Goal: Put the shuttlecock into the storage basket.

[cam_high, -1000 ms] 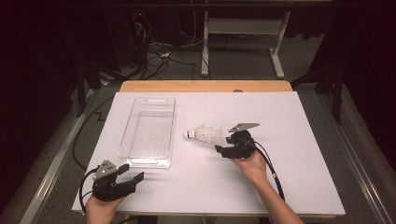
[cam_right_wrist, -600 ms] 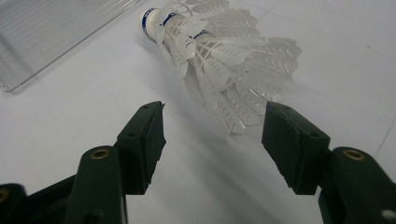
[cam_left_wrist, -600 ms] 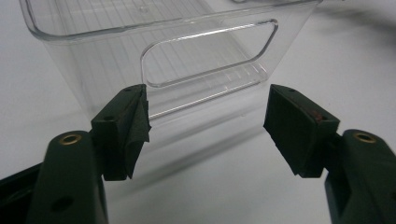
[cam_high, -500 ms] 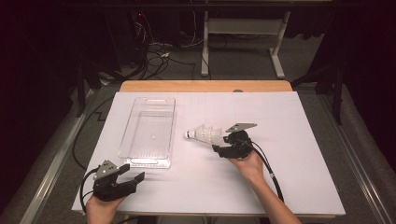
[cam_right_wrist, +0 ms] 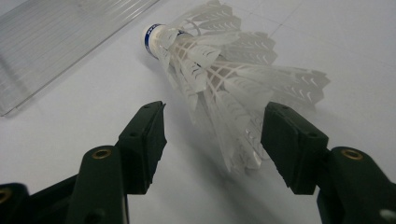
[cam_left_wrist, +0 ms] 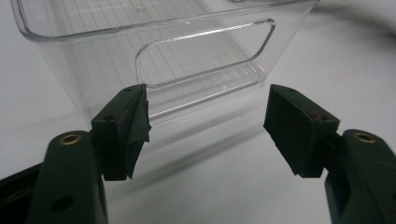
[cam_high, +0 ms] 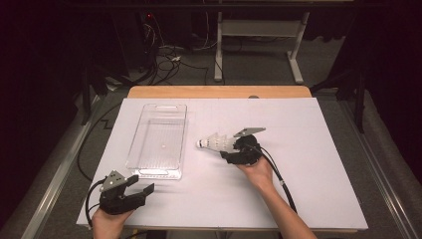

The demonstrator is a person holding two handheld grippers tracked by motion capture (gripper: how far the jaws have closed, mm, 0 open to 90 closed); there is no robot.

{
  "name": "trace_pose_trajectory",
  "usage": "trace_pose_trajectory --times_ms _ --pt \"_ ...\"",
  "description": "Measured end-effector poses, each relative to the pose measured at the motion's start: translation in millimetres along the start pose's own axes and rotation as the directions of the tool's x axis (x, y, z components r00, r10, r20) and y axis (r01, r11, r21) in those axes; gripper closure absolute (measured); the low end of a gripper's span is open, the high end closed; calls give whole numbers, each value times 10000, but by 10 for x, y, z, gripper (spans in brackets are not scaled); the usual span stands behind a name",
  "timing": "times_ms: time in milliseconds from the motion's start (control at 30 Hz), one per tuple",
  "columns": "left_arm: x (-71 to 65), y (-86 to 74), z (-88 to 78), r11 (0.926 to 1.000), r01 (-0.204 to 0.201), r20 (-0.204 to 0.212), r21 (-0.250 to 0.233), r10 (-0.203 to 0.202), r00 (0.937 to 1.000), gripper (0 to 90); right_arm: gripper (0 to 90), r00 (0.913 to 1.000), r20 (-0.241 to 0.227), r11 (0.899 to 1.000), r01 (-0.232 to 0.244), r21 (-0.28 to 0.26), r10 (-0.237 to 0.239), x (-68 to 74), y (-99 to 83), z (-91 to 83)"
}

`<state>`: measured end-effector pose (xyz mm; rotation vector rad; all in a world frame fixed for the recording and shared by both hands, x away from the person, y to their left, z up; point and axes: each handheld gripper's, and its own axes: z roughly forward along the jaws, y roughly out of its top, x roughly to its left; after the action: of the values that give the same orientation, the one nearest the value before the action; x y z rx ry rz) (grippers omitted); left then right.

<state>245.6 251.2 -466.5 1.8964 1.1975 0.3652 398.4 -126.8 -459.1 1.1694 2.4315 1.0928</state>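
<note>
Nothing much has shifted since a moment ago: both hands sit where they were, and the shuttlecock lies in the same spot. At the near left corner of the counter (cam_high: 308,149), the left tool (cam_high: 142,188) rests low in the person's hand, its jaws spread wide with nothing between them, aimed at the near end wall of the clear plastic bin (cam_high: 158,142), which stands just ahead of it. Right of the bin lies the white shuttlecock (cam_high: 215,144) on its side, cork toward the bin, feathers toward the right tool (cam_high: 230,149). That tool's jaws stand wide open on either side of the feather skirt's end; the pads are not pressing on it.
</note>
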Motion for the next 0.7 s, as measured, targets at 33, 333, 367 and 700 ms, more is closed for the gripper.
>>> trace_pose_trajectory --times_ms 33,333,367,700 --pt "-1 0 1 10000 -4 -2 1 4 10000 318 403 10000 0 10000 0 0 0 0 0 0" --pt "-1 0 -1 10000 -6 -4 -7 6 10000 318 419 9999 -152 10000 -3 98 5 25 62 46" --pt "-1 -1 -2 10000 -3 -10 -9 3 10000 318 420 9998 -188 10000 -14 57 15 26 68 50" --pt "7 -1 0 10000 16 20 -9 -16 10000 318 442 9994 -337 9999 -88 114 92 32 103 139"
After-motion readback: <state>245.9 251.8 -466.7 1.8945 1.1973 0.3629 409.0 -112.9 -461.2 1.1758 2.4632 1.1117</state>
